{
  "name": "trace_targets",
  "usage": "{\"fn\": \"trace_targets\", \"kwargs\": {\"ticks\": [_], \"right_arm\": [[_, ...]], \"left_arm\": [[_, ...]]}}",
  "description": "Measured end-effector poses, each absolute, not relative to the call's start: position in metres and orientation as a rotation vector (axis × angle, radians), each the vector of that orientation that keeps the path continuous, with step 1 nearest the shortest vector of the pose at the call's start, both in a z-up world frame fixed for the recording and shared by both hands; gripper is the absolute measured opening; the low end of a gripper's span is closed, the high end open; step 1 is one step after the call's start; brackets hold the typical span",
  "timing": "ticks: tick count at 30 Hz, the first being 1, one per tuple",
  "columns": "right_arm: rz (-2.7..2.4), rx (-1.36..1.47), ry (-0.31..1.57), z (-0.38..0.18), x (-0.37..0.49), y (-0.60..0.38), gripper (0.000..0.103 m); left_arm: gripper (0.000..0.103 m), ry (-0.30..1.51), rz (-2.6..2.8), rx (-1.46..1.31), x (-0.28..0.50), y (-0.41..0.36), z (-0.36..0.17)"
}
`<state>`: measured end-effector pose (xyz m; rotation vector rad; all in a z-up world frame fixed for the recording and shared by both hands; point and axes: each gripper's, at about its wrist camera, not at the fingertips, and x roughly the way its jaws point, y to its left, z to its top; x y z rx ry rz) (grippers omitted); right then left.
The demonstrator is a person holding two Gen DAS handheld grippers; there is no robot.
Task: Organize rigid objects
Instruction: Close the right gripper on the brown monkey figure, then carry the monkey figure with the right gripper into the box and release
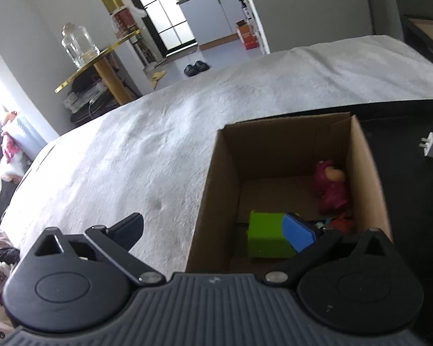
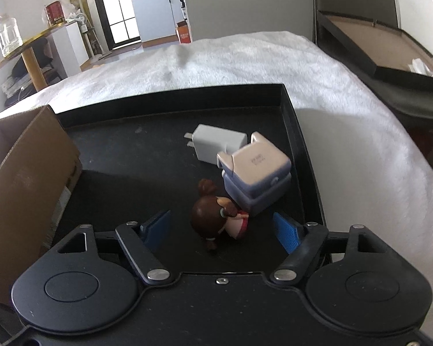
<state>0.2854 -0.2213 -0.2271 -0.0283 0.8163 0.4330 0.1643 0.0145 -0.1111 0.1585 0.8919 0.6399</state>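
Right wrist view: right gripper (image 2: 220, 226) tilts downward, jaws apart around the doll figurine (image 2: 216, 219); left gripper (image 1: 219, 227) gapes, angled over the cardboard box (image 1: 216, 178).

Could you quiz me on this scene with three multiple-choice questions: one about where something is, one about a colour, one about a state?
1. Where does the white charger lie?
A. In the black tray
B. In the cardboard box
C. On the blanket

2. What colour is the block in the cardboard box?
A. Yellow
B. Green
C. White

3. How do the right gripper's jaws stand round the doll figure?
A. Clamped on it
B. Either side, apart from it
C. Far above the box

Answers: 1 A, it rests on the tray's dark floor. 2 B, bright green beside the left gripper. 3 B, gaps show at both blue pads.
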Motion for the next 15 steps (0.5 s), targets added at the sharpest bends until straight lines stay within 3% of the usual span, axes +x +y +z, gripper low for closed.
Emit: {"fn": "trace_targets", "kwargs": {"ticks": [5,6,8,15], "right_arm": [[0.422,-0.039,0.820,-0.232,0.290,-0.220,0.067],[0.421,-0.050,0.811,-0.232,0.291,-0.218,0.063],[0.427,-0.078,0.801,-0.230,0.291,-0.214,0.044],[0.451,-0.091,0.801,-0.220,0.285,-0.215,0.044]], "left_arm": [[0.102,0.898,0.624,0.174,0.168,0.010,-0.112],[0.102,0.895,0.617,0.178,0.169,0.008,-0.112],[0.102,0.894,0.613,0.176,0.170,0.008,-0.112],[0.102,0.884,0.617,0.145,0.166,0.010,-0.111]]}}
